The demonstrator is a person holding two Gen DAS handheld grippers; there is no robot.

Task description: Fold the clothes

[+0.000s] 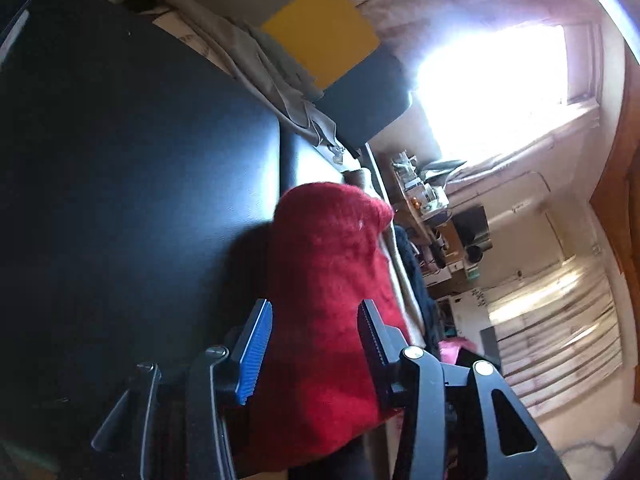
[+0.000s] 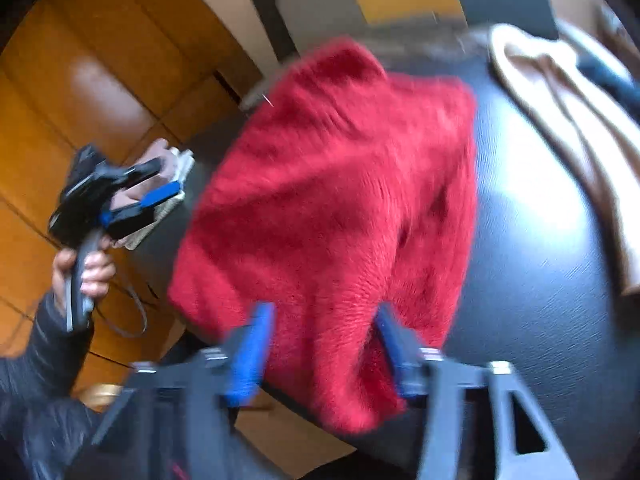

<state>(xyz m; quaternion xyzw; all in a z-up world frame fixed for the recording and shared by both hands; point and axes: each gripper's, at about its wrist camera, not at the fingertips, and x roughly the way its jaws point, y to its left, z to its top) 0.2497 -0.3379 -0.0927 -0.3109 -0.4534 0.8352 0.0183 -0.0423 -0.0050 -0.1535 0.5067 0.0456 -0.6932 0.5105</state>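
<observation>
Red garment: a fuzzy red knit sweater (image 2: 340, 208) lies bunched on the black table (image 2: 540, 240), its near end hanging over the table's front edge.
Left gripper, own view: left gripper (image 1: 316, 344) has its blue-padded fingers (image 1: 256, 352) apart; the red knit shows between them, but no pad can be seen pressing on it.
Left gripper, right wrist view: seen from outside (image 2: 154, 200), it hangs off the table's left side, clear of the sweater, jaws apart and empty. This settles what its own view leaves unclear.
Left hand: a hand (image 2: 86, 276) grips the handle, with a dark padded sleeve (image 2: 44, 360) below.
Right gripper: right gripper (image 2: 324, 344) straddles the sweater's near end, fingers apart; the picture is blurred, so whether the pads bite the knit cannot be told.
Left view only: a bright window (image 1: 492, 84), a cluttered shelf (image 1: 420, 196), a yellow panel (image 1: 320, 36).
Right view only: wooden cupboard doors (image 2: 100, 80) and a small folded pale item (image 2: 168, 208) behind the left gripper.
Other cloth: a beige garment (image 2: 568, 136) lies along the table's far right, apart from the sweater.
Obstruction: the sweater's bulk hides the table's near edge in the left view.
</observation>
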